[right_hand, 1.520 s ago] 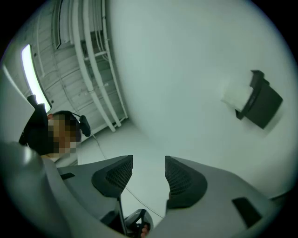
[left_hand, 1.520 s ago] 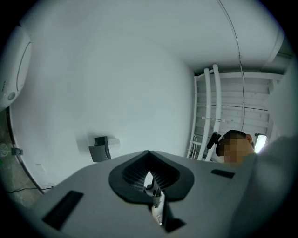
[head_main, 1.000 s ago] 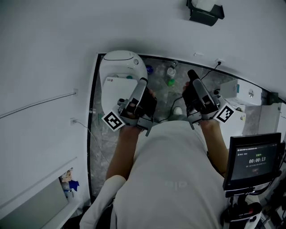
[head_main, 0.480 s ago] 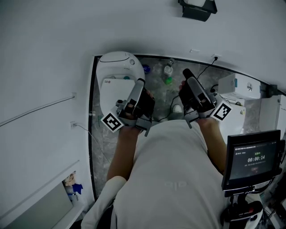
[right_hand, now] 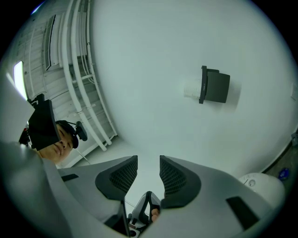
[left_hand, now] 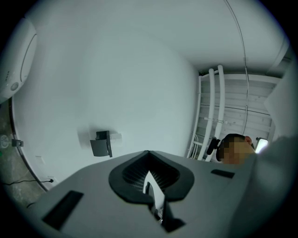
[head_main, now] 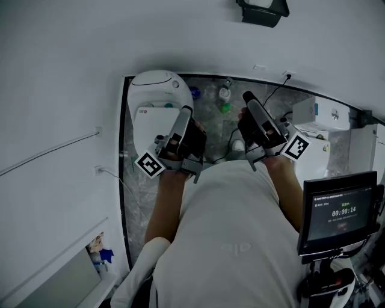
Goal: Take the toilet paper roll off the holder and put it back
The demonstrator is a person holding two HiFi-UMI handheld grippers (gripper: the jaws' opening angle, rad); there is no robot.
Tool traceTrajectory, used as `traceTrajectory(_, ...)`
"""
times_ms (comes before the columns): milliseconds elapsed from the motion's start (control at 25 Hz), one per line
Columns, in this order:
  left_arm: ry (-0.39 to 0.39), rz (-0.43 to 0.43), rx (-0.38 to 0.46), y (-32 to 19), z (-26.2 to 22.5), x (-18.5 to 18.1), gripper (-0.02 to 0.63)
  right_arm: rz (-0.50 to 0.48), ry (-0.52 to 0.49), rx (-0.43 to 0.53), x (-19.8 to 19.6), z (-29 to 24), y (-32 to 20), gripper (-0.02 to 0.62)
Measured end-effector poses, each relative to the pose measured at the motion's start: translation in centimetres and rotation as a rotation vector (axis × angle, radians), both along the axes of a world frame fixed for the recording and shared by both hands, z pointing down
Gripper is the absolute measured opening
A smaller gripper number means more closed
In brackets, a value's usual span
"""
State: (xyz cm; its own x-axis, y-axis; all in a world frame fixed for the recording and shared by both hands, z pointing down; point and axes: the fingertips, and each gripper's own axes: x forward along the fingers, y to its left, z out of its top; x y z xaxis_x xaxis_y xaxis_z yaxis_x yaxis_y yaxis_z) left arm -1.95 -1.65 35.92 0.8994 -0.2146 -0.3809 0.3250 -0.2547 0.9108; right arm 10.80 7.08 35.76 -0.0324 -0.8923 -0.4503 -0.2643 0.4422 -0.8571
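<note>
In the head view I judge the task has not begun. The left gripper [head_main: 185, 114] and right gripper [head_main: 248, 99] are held up at the person's chest, over a grey stone floor [head_main: 212, 129], well apart from the black holder [head_main: 263, 13] on the far white wall, with a toilet [head_main: 157, 90] far left and a screen [head_main: 338, 210] near right. In the left gripper view the jaws are pressed together on nothing, and the toilet paper roll [left_hand: 116, 137] sits on the holder, left of the white pipes [left_hand: 215, 111]. In the right gripper view the jaws stand apart and are closing on empty air, so next I would spread them again and reach out to the roll.
</note>
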Motion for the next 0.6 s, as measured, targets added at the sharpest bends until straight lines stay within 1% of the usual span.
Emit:
traceTrajectory(360, 0.008, 0.007, 0.006, 0.00, 0.03, 0.21, 0.006, -0.008, 0.006, 0.004, -0.01, -0.04, -0.09, 0.161)
traceTrajectory(600, 0.027, 0.023, -0.016, 0.08, 0.03, 0.33, 0.006, -0.010, 0.013, -0.003, -0.08, 0.04, -0.11, 0.161)
